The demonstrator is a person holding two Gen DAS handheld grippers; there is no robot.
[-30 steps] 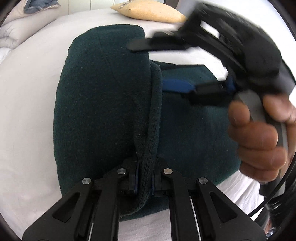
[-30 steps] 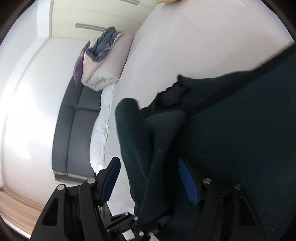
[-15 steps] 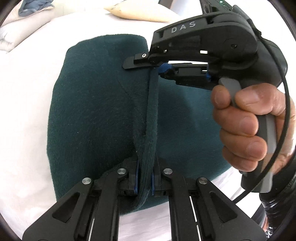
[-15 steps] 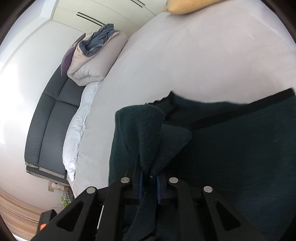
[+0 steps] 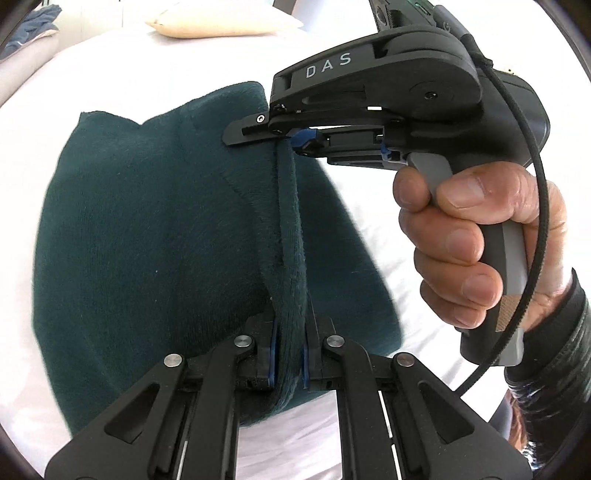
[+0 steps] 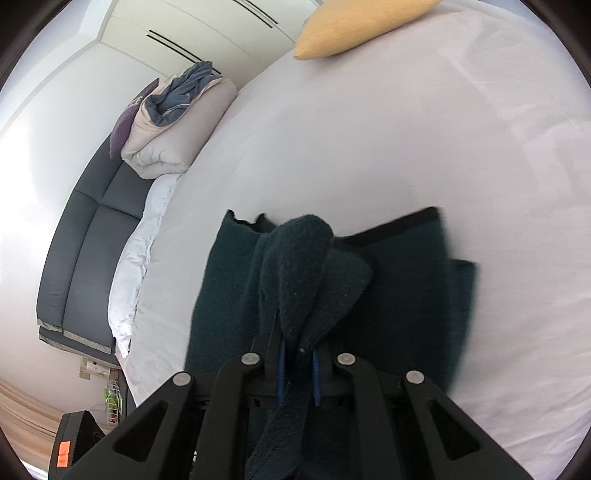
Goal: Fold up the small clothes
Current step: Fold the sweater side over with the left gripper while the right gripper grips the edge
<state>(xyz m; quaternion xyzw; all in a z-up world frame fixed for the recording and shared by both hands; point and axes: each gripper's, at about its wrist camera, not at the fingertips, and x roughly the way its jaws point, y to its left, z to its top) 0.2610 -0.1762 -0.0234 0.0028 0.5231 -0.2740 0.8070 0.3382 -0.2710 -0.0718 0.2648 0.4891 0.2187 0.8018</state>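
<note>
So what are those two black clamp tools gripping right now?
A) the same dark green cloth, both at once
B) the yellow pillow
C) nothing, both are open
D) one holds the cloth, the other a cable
A: the left gripper and the right gripper each pinch the dark green cloth.

One dark green fleece garment (image 5: 147,240); two claws, the left claw (image 5: 288,354) and the right claw (image 5: 291,138); one hand (image 5: 476,243); one bed (image 6: 406,147); one yellow pillow (image 6: 354,26); one folded duvet (image 6: 173,129); one grey sofa (image 6: 85,254).
</note>
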